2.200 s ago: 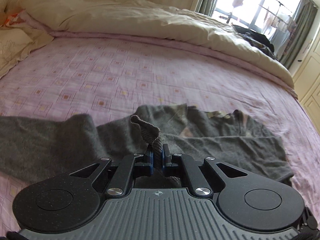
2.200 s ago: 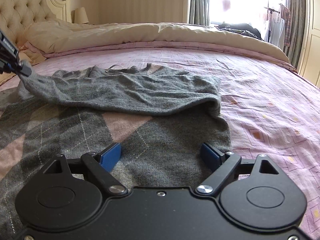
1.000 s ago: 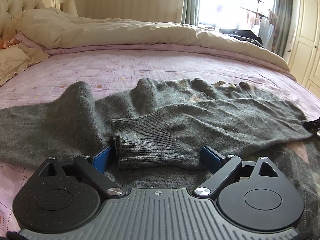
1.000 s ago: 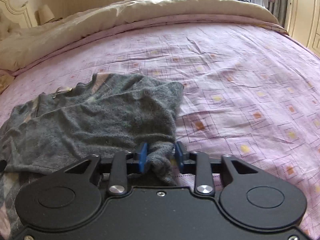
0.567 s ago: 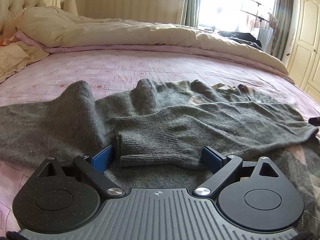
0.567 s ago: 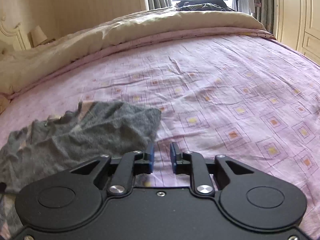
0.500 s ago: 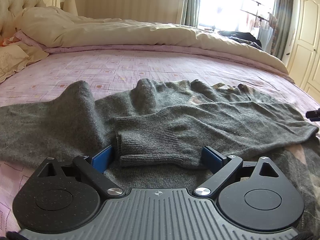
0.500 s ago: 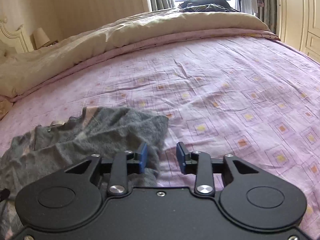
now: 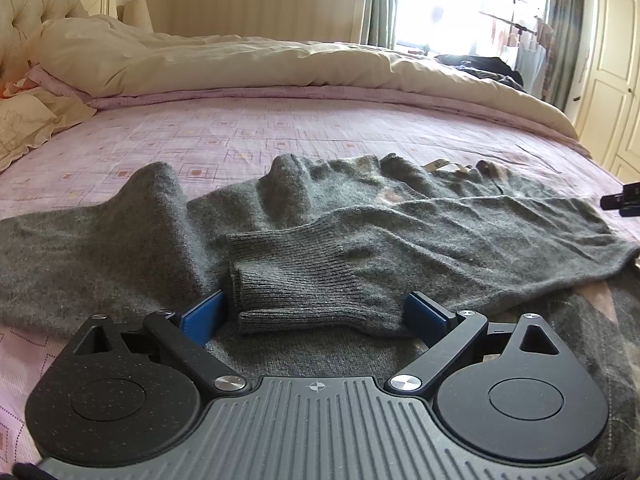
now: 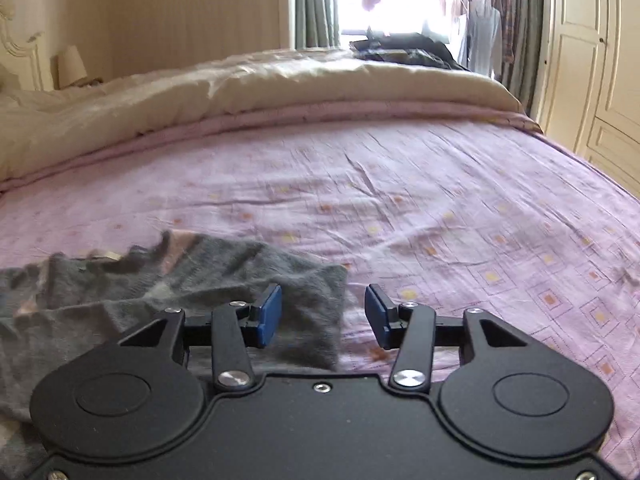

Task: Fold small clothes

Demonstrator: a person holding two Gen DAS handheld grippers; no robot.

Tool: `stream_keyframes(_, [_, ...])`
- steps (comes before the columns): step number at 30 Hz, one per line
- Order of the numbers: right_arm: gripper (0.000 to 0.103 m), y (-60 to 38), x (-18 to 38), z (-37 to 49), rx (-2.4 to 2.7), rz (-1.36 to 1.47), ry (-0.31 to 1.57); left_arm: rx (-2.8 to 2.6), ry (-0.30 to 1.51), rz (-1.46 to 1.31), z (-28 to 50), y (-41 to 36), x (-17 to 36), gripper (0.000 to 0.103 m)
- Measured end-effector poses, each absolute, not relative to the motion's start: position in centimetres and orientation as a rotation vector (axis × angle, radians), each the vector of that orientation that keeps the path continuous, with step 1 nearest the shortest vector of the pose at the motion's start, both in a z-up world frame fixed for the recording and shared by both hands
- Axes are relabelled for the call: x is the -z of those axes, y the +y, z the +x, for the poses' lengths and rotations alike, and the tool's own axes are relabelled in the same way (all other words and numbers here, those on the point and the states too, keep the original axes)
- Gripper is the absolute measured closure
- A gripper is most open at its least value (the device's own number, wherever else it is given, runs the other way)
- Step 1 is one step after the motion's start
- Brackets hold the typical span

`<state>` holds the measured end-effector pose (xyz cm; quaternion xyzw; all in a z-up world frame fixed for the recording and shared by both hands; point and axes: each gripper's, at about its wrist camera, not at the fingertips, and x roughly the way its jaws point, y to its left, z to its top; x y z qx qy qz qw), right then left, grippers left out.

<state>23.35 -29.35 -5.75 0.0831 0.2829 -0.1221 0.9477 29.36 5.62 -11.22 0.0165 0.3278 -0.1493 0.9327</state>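
The grey sweater lies flat on the bed, one sleeve folded across it, so the left gripper rests with fingers apart, as the right gripper, fingers just opened, apparently touches nothing.

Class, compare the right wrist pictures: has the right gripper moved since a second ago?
Yes. The right gripper has lifted back off the grey sweater; its jaws, just opening, now stand apart over the sweater's edge, gripping nothing.
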Motion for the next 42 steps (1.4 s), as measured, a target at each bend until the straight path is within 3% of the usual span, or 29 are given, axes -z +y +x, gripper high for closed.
stream_keyframes(5, [0.036, -22.9, 5.6, 20.3, 0.118, 0.135, 0.498, 0.314, 0.687, 0.033, 29.5, 5.7, 10.9, 0.006])
stream_keyframes(8, [0.025, -20.4, 6.9, 19.0, 0.079, 0.111, 0.477, 0.279, 0.680, -0.008, 28.5, 6.9, 10.0, 0.008])
stream_keyframes(16, [0.025, -18.9, 10.2, 17.7, 0.073, 0.130, 0.526, 0.116, 0.622, -0.140, 26.2, 15.7, 7.2, 0.008])
stream_keyframes(27, [0.025, -18.4, 10.9, 17.2, 0.114, 0.114, 0.504, -0.253, 0.623, -0.371, 30.7, 32.5, 5.4, 0.008])
stream_keyframes(42, [0.026, -16.9, 11.1, 17.3, 0.140, 0.009, 0.509, -0.430, 0.704, -0.452, 36.1, 39.6, 9.4, 0.009])
